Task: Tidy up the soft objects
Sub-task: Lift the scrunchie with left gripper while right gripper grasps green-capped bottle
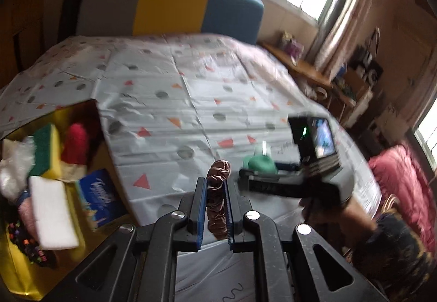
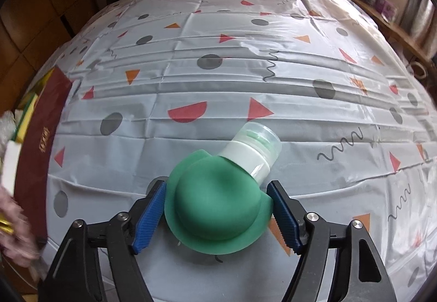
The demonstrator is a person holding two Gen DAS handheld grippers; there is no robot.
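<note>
Left wrist view: left gripper (image 1: 215, 187) w/ blue pads is clamped tight on a brown velvet scrunchie (image 1: 217, 194), which sticks up past the fingertips and hangs down between them. Gripper sits above the near edge of a table covered by a pale grey tablecloth (image 1: 174, 100) printed w/ red and orange triangles and grey dots. At left, a yellow box (image 1: 16, 272) holds soft items: a green-and-yellow sponge (image 1: 46, 151), a red fuzzy item (image 1: 76, 143), a white foam block (image 1: 53, 216), a blue tissue pack (image 1: 99, 198). To the right, the right gripper (image 1: 260, 169) is seen side-on, blurred, beside a green bottle (image 1: 260, 161).

Right wrist view: right gripper (image 2: 217, 210) is partly open; blue pads stand either side of the green silicone bottle (image 2: 218, 203), which lies on the cloth, near centre, white cap w/ clear cover pointing far-right. Left pad is at the bottle's rim; right pad is at or just beside it — can't tell if either presses. A dark red box flap (image 2: 45, 127) shows at the left edge.
</note>
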